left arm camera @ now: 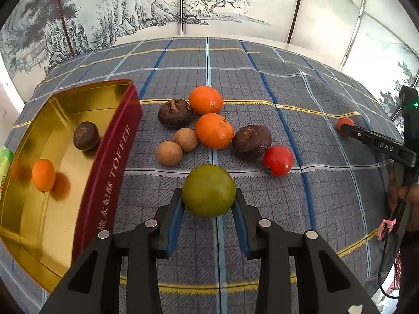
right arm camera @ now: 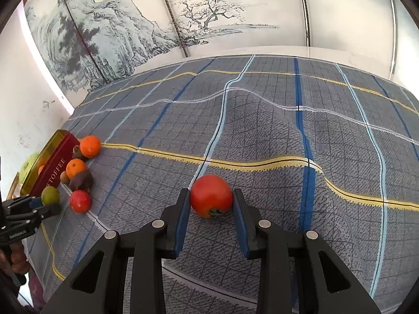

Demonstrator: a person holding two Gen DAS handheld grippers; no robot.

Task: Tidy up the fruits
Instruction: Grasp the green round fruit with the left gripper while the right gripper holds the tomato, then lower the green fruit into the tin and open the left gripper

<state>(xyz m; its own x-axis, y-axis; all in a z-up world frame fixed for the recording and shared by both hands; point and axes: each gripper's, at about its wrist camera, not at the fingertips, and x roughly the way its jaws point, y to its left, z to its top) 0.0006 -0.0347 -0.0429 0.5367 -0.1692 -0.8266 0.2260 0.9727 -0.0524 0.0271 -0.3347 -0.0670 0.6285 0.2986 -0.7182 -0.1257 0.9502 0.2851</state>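
My left gripper is shut on a green round fruit, held just above the checked cloth beside the red TOFFEE tin. A dark brown fruit and a small orange lie in the tin's gold interior. On the cloth beyond are two oranges, two dark brown fruits, two tan round fruits and a red fruit. Far to the right, my right gripper is shut on another red fruit that rests on the cloth.
The blue-grey checked cloth rises in a fold behind the right gripper. A painted landscape screen stands behind the table. A green packet shows at the left beyond the tin. A person's hand grips the right tool.
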